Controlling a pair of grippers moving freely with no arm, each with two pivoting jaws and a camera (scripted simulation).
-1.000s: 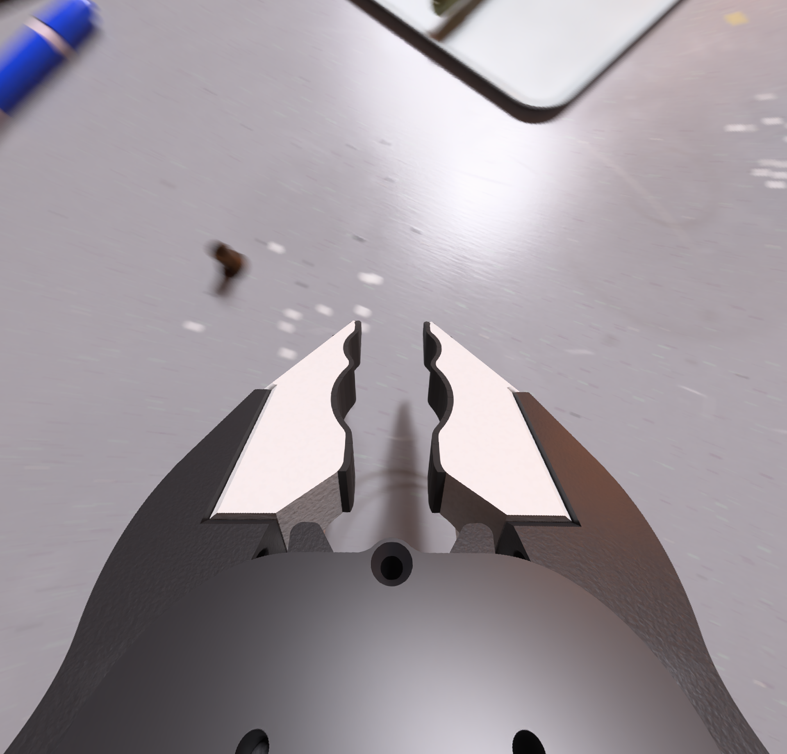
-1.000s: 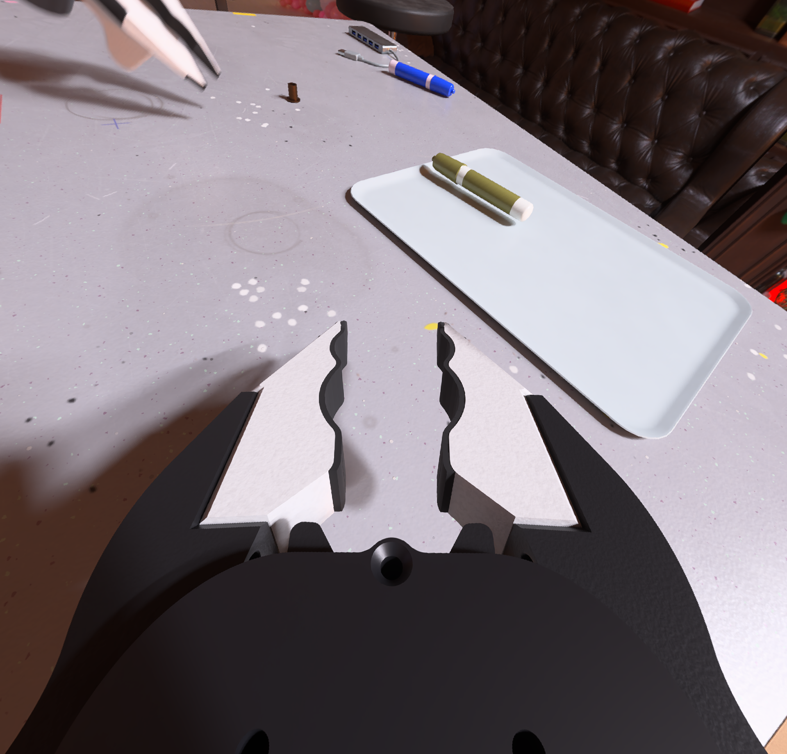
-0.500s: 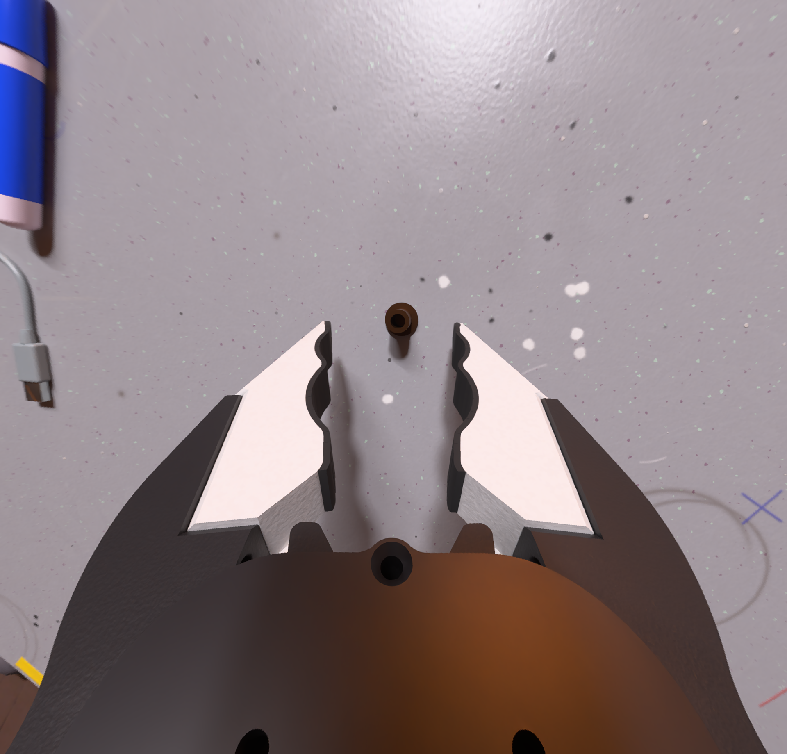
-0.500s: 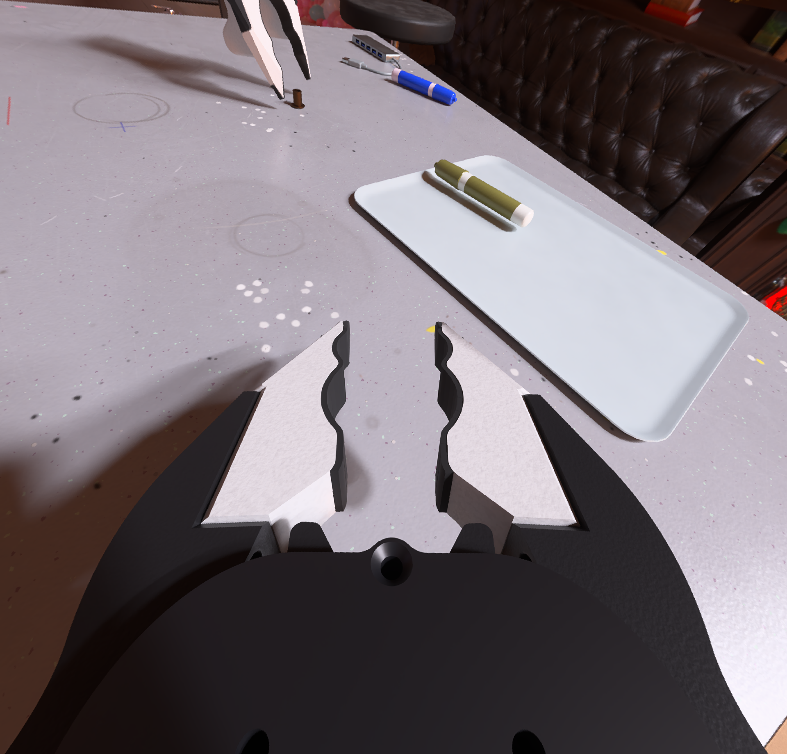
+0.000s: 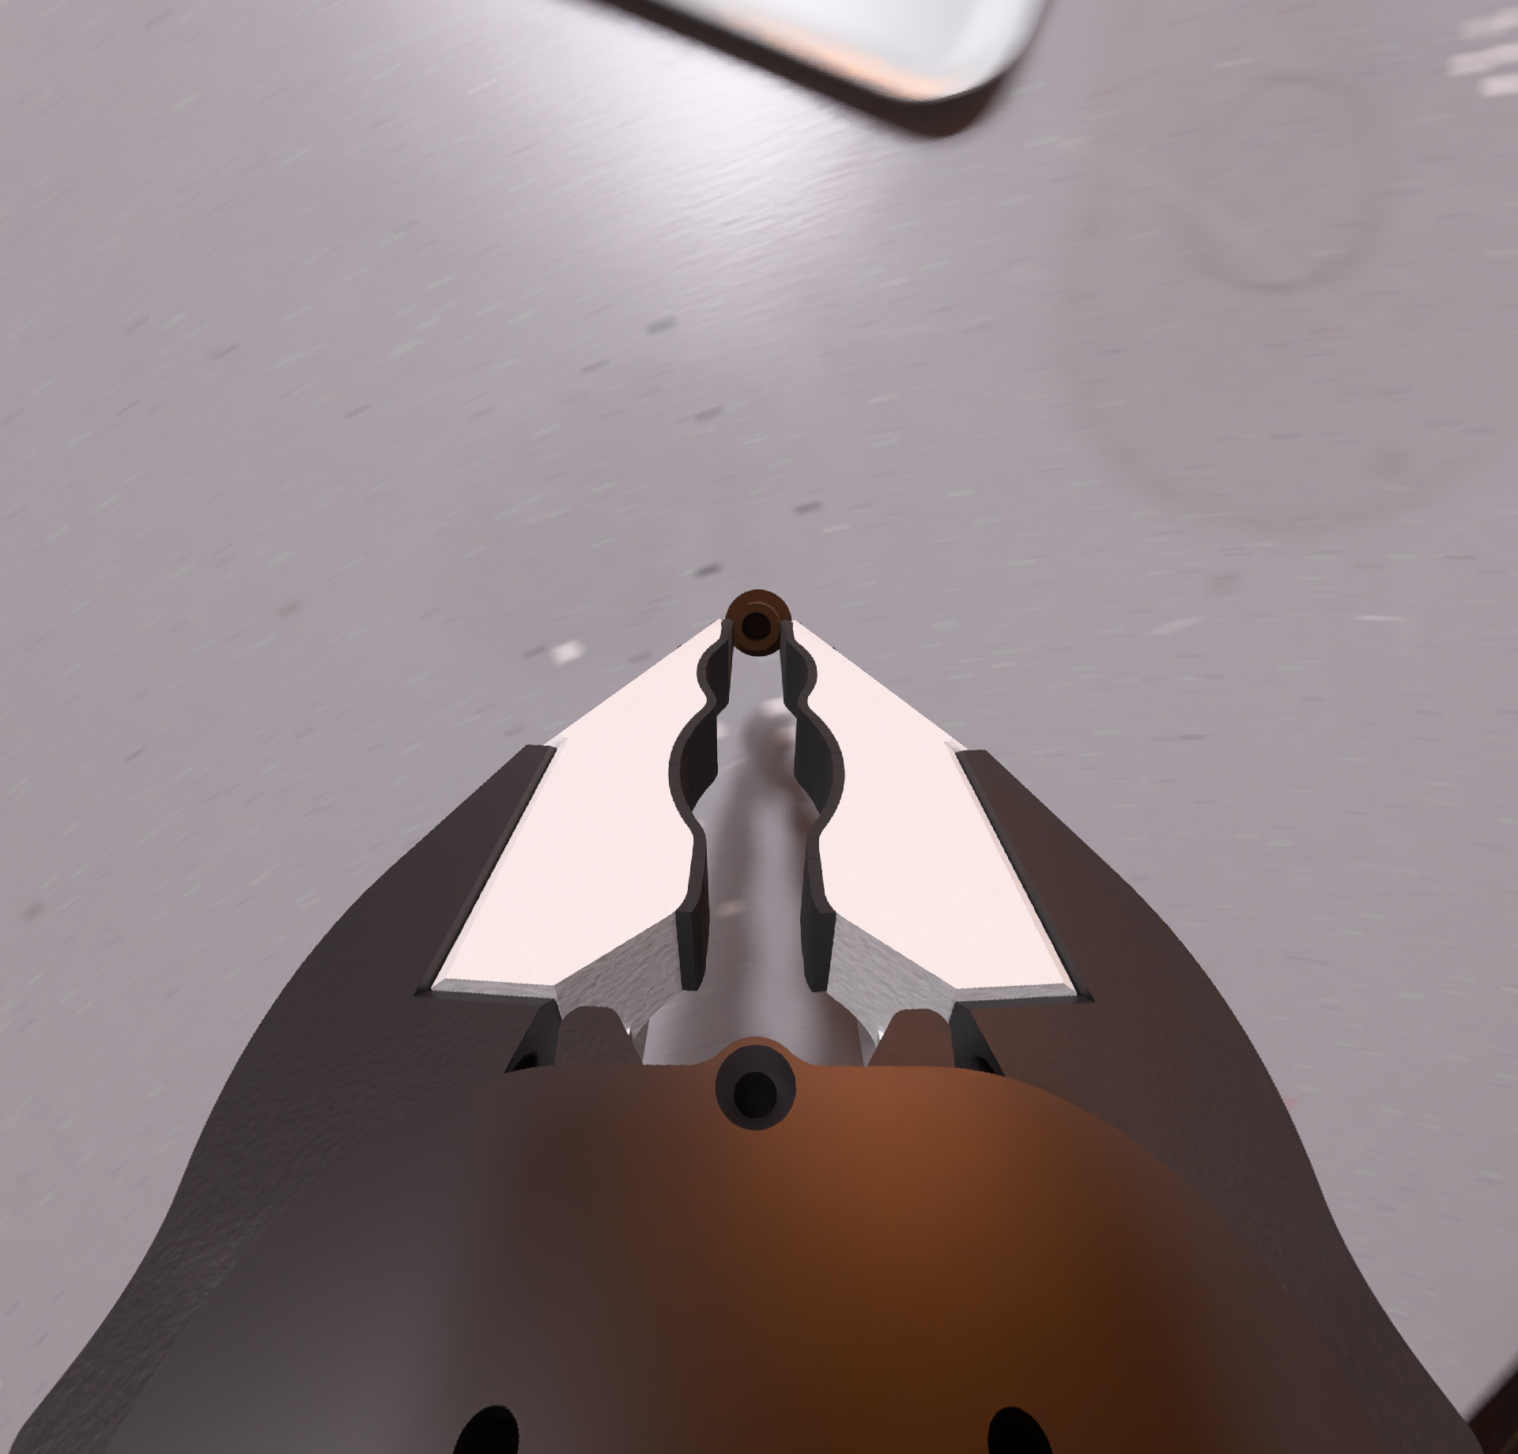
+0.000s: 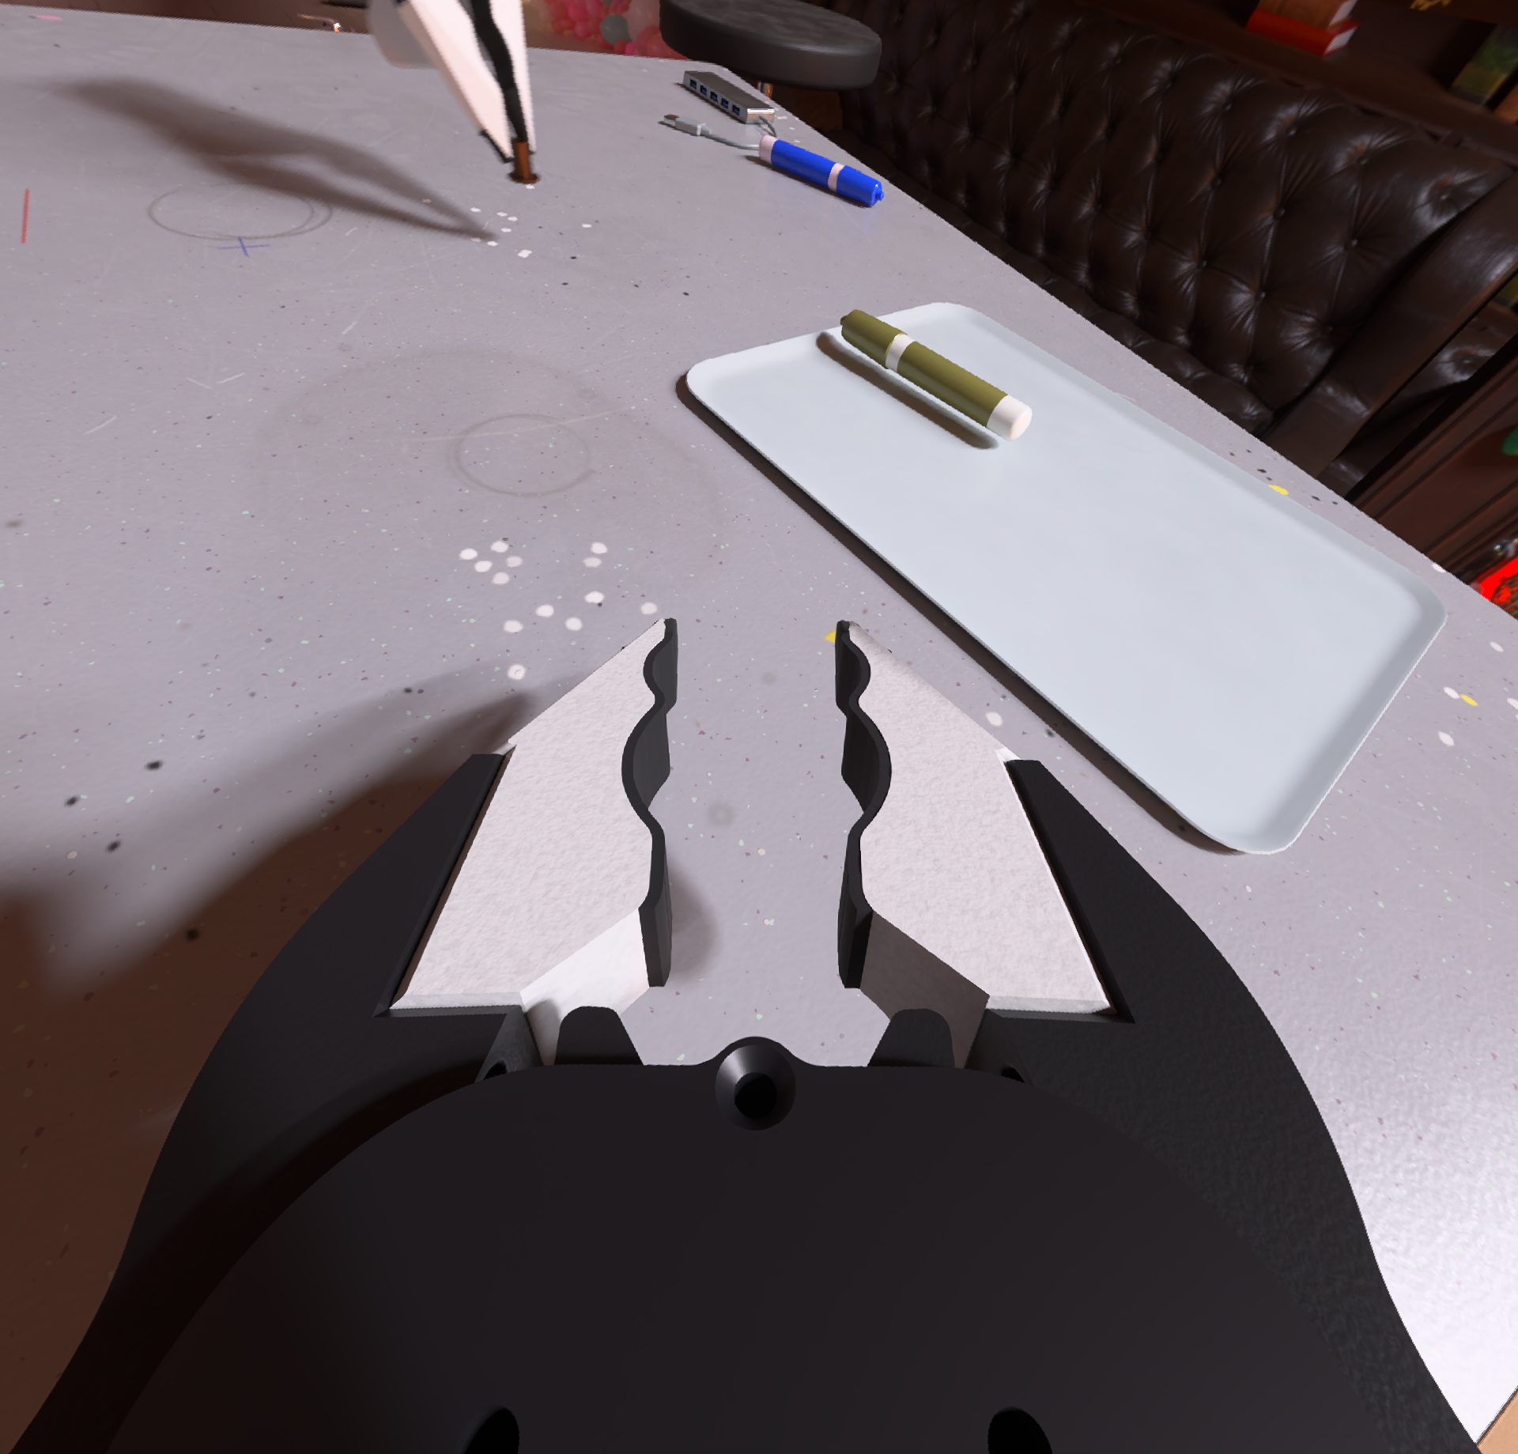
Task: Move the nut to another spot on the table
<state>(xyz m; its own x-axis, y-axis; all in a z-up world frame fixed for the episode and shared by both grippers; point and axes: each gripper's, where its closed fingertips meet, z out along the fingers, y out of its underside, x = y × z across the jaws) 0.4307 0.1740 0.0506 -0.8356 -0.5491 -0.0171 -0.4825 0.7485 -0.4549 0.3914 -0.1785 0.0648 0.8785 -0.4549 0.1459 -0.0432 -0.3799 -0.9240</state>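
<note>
Left wrist view first: left gripper (image 5: 756, 628) pinched down on the nut (image 5: 756, 624), small brown thing with a hole in the middle, caught right at the very fingertips (image 5: 723, 634), rest of the gap between the wavy pads staying narrow and bare. Grey speckled table (image 5: 411, 347) underneath, a bit blurry. Corner of a pale tray (image 5: 862, 34) poking in at about 12 to 1 o'clock, well apart from the nut. Can't tell from here whether the nut sits on the surface or just off it. Over to the right wrist view: right gripper (image 6: 756, 634) with fingers spread apart, holding zilch, hovering low over bare table (image 6: 328, 429). Same tray (image 6: 1150, 634) off at 1 to 2 o'clock, just beside the right finger, with an olive-green marker (image 6: 936, 373) lying at its far end. Way up at 11 o'clock, left gripper (image 6: 513, 141) pointing steeply down, tips closed on the nut (image 6: 522, 166), which looks down at or touching the tabletop. Blue marker (image 6: 821, 172) and a grey USB hub (image 6: 727, 92) past it around 12 o'clock, then a round dark stool (image 6: 768, 34) and a dark leather sofa (image 6: 1191, 182) beyond the table edge.
</note>
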